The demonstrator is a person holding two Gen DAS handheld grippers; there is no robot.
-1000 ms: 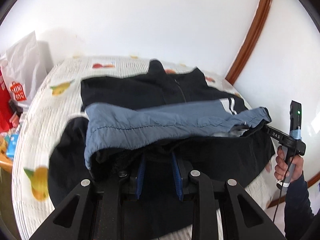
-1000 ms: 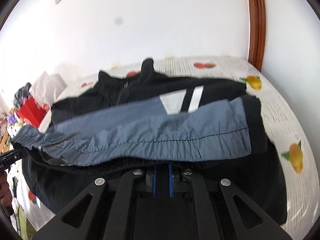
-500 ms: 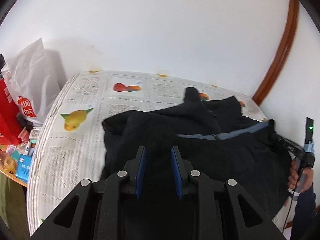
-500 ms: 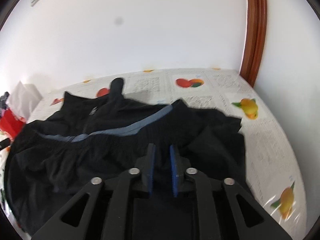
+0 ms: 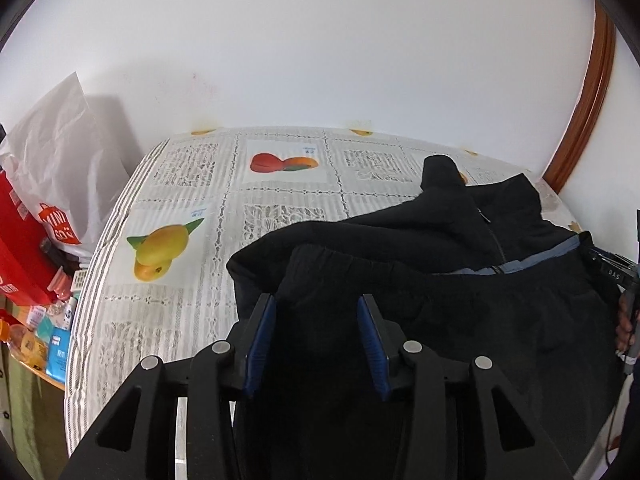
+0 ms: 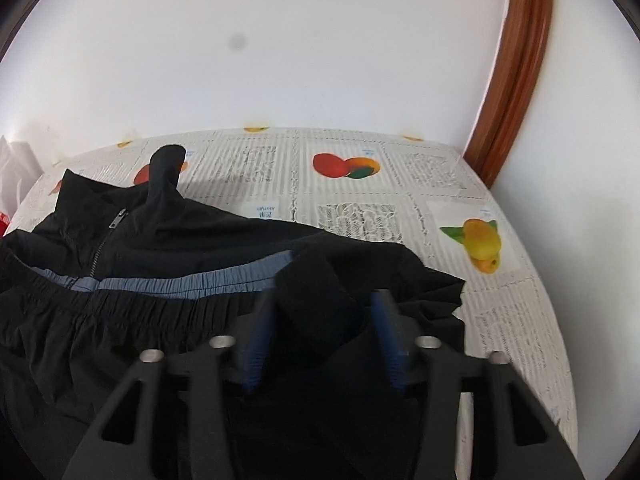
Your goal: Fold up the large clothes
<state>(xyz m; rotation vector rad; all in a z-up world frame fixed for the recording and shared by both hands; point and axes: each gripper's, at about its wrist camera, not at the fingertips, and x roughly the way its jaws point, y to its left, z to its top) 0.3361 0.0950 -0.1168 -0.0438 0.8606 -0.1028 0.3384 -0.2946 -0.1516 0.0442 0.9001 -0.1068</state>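
Note:
A black zip jacket (image 5: pixel 460 292) with a grey-blue band (image 6: pixel 180 282) lies folded over on a table covered with a fruit-print cloth (image 5: pixel 192 208). Its collar and zip (image 6: pixel 108 232) show at the far side. My left gripper (image 5: pixel 316 332) is open, its blue pads either side of the folded edge's left corner, which lies loose between them. My right gripper (image 6: pixel 324 332) is open over the right corner (image 6: pixel 316 300) of the same edge. The right gripper also shows at the right edge of the left wrist view (image 5: pixel 616 276).
A white wall stands behind the table, with a brown door frame (image 6: pixel 516 68) at the right. A white bag (image 5: pixel 60 168), a red bag (image 5: pixel 20 248) and small packets (image 5: pixel 52 344) crowd the left side beyond the table edge.
Both grippers carried the jacket's lower part forward over its upper part, hiding the grey-blue panel, then opened and let the fabric go.

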